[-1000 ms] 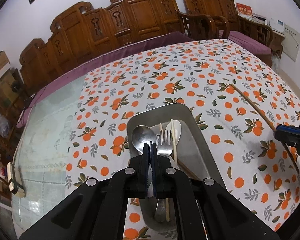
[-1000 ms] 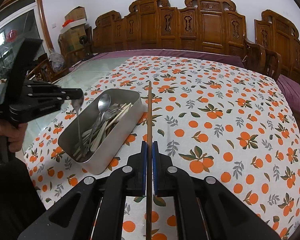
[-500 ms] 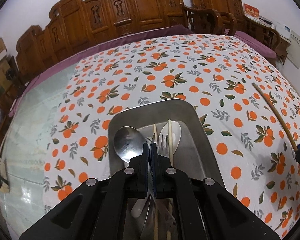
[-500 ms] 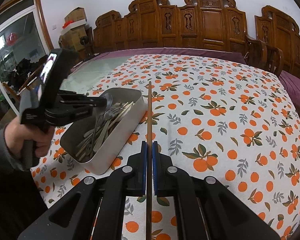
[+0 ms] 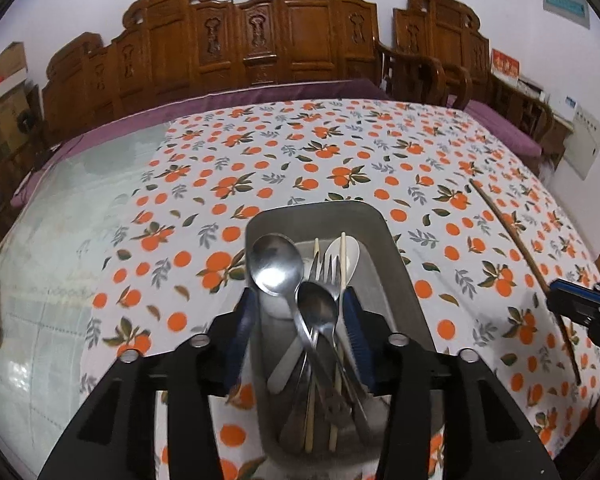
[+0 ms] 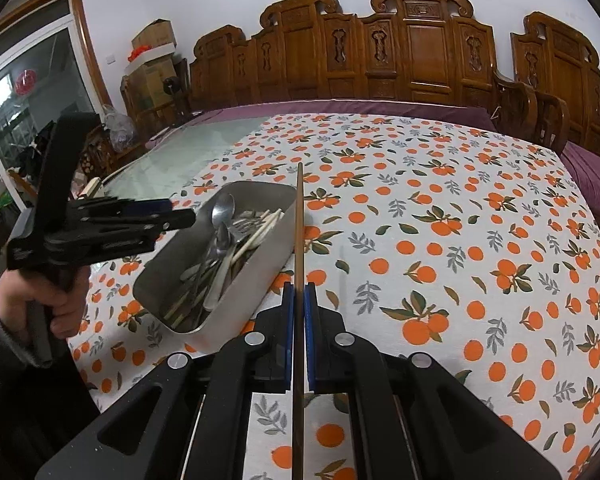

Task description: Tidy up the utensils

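Observation:
A metal tray (image 5: pixel 396 248) on the orange-print tablecloth holds spoons, a fork and pale chopsticks. My left gripper (image 5: pixel 299 300) hangs just over the tray's near end, its jaws opening. A small steel spoon (image 5: pixel 316 308) lies between the fingers on the other utensils, and neither pad touches it. A larger spoon (image 5: pixel 276 264) rests beside it. In the right wrist view my right gripper (image 6: pixel 299 292) is shut on a long brown chopstick (image 6: pixel 299 240) that points away along the tray's (image 6: pixel 276 256) right wall. The left gripper (image 6: pixel 180 216) shows there above the tray, held by a hand (image 6: pixel 56 300).
Carved wooden chairs (image 6: pixel 420 48) with purple cushions line the far side of the table. Left of the cloth lies bare glass tabletop (image 5: pixel 60 248). Cardboard boxes (image 6: pixel 152 52) are stacked in the far left corner. The right gripper (image 5: pixel 576 304) shows at the left wrist view's right edge.
The left gripper, shut on the small spoon before, sank to the tray and parted its jaws; the spoon now lies in the tray. The right gripper kept still with the chopstick.

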The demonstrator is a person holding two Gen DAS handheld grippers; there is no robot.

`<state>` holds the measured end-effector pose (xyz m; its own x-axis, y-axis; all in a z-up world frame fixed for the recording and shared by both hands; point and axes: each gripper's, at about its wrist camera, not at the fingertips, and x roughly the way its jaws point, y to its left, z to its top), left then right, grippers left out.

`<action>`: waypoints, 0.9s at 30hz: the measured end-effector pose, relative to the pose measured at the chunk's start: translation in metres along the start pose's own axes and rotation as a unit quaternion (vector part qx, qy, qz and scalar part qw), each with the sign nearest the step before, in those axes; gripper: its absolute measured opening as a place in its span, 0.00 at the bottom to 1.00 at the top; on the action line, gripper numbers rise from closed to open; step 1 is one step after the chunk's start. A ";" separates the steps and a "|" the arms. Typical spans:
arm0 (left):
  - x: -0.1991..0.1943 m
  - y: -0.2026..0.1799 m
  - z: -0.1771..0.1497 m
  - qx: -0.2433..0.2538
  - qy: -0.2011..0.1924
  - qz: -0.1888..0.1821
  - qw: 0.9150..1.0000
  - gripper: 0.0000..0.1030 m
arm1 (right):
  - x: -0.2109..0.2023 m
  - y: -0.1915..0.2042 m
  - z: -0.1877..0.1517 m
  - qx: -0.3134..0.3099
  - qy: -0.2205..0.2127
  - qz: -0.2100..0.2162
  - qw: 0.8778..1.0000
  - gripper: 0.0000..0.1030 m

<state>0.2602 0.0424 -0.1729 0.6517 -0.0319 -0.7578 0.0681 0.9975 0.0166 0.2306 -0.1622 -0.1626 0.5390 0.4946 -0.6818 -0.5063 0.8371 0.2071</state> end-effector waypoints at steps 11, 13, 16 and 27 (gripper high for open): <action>-0.020 0.019 -0.014 -0.023 -0.033 0.006 0.999 0.82 | 0.006 0.023 0.017 0.000 -0.006 -0.002 1.000 0.06; -0.019 0.023 -0.016 -0.026 -0.035 0.007 0.999 0.85 | 0.010 0.028 0.021 0.001 -0.006 0.001 1.000 0.06; -0.017 0.027 -0.019 -0.027 -0.032 0.008 0.999 0.87 | 0.018 0.034 0.026 0.001 -0.003 0.004 1.000 0.06; -0.026 0.057 -0.021 -0.055 -0.043 0.008 0.998 0.87 | 0.063 0.057 0.044 0.031 0.009 0.037 0.999 0.06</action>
<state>0.2317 0.1009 -0.1661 0.7146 -0.0161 -0.6993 -0.0238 0.9986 -0.0473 0.2652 -0.0728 -0.1631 0.4899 0.5520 -0.6748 -0.5015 0.8116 0.2998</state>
